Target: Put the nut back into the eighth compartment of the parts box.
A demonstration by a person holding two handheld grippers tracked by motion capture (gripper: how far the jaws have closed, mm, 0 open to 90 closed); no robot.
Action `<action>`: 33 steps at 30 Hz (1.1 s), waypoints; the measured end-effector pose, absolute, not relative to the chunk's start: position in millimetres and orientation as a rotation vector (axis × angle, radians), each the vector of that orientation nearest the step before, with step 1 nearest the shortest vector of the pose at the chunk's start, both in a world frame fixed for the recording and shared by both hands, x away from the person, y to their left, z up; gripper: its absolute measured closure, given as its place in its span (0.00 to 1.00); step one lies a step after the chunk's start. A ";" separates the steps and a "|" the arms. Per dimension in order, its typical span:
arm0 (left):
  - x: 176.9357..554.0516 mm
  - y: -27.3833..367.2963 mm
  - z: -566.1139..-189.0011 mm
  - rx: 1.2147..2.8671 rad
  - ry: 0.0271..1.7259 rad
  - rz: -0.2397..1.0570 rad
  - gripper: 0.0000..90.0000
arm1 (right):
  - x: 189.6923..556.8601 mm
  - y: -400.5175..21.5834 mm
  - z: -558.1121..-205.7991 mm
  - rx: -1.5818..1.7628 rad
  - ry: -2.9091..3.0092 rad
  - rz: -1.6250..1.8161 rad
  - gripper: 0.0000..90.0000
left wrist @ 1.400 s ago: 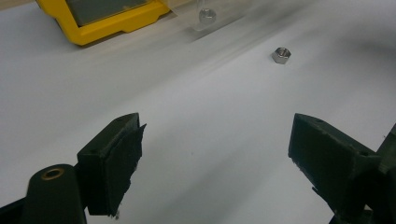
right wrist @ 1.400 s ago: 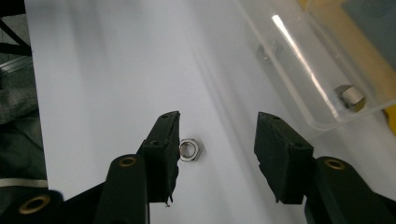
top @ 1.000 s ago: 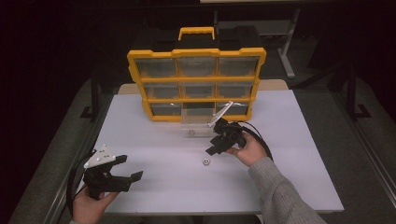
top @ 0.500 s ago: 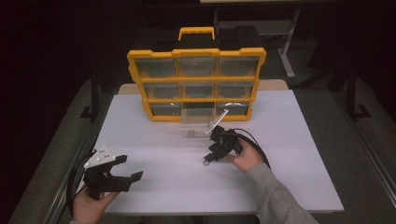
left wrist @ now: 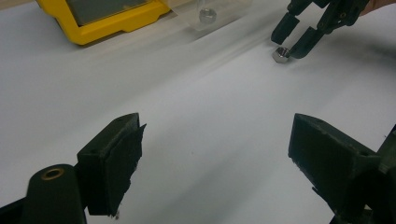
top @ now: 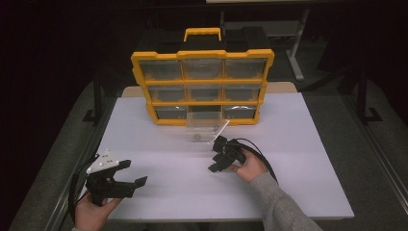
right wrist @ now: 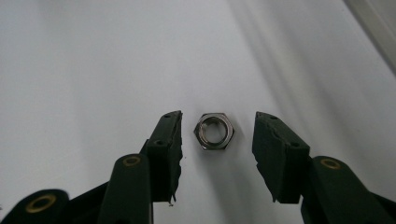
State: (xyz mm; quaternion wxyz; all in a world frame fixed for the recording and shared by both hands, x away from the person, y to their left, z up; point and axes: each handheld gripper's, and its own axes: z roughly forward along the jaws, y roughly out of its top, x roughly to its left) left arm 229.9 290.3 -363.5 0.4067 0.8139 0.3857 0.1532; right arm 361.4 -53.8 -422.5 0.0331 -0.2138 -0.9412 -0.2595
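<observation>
Steel nut (right wrist: 214,131) lies on the worktop (right wrist: 93,70) between my right hand-held gripper's (right wrist: 217,135) part-open, just-narrowing jaws, untouched. I'm mid-pickup. Next: squeeze evenly, then lift.

You're at a lab or workshop bench: yellow parts organizer (top: 202,86) with small clear drawers at centre frame, on a plain white tabletop (top: 308,159), metal table legs (top: 296,53) at upper right, dark unlit floor all round the frame edges, no household furnishings.
</observation>
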 end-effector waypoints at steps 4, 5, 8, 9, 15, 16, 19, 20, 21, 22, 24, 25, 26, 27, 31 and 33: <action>229.9 290.3 -363.5 2.054 0.973 0.386 0.19 | 360.1 -51.7 -424.0 -0.659 -2.908 -0.796 0.62; 229.9 290.3 -363.5 2.054 0.973 0.386 0.19 | 359.7 -50.8 -424.2 -0.652 -2.914 -0.792 0.63; 229.7 290.6 -362.9 2.051 0.970 0.389 0.19 | 358.4 -48.0 -425.3 -0.638 -2.936 -0.773 0.65; 229.7 290.9 -362.7 2.052 0.968 0.391 0.19 | 357.9 -47.1 -425.8 -0.633 -2.942 -0.772 0.67; 230.1 290.9 -363.0 2.054 0.973 0.388 0.19 | 356.7 -44.2 -426.5 -0.628 -2.957 -0.759 0.71; 230.0 290.5 -363.1 2.054 0.972 0.389 0.19 | 356.4 -43.9 -426.5 -0.628 -2.964 -0.757 0.72; 230.0 290.5 -362.9 2.055 0.972 0.388 0.19 | 355.2 -42.5 -425.9 -0.623 -2.981 -0.744 0.72; 230.0 290.6 -363.0 2.055 0.971 0.389 0.19 | 354.8 -41.9 -425.7 -0.614 -2.989 -0.740 0.73; 229.9 290.4 -363.0 2.053 0.971 0.389 0.19 | 354.7 -41.4 -425.5 -0.609 -2.996 -0.734 0.73; 229.9 290.6 -362.8 2.054 0.969 0.390 0.19 | 354.6 -40.9 -425.1 -0.610 -2.997 -0.726 0.73; 229.8 291.0 -362.4 2.056 0.965 0.392 0.19 | 354.7 -40.2 -424.7 -0.603 -3.001 -0.715 0.73; 229.7 291.1 -362.4 2.055 0.967 0.391 0.19 | 354.5 -40.1 -424.5 -0.600 -2.999 -0.709 0.73; 229.6 291.3 -362.4 2.054 0.968 0.391 0.19 | 354.8 -40.1 -424.4 -0.589 -3.006 -0.704 0.73; 229.8 291.7 -362.2 2.060 0.966 0.391 0.19 | 354.7 -40.3 -424.2 -0.586 -3.009 -0.698 0.73; 229.8 290.9 -362.6 2.054 0.967 0.391 0.19 | 354.0 -39.9 -424.0 -0.573 -3.021 -0.687 0.73; 229.8 291.0 -362.2 2.056 0.965 0.391 0.19 | 353.7 -39.9 -423.9 -0.568 -3.020 -0.683 0.74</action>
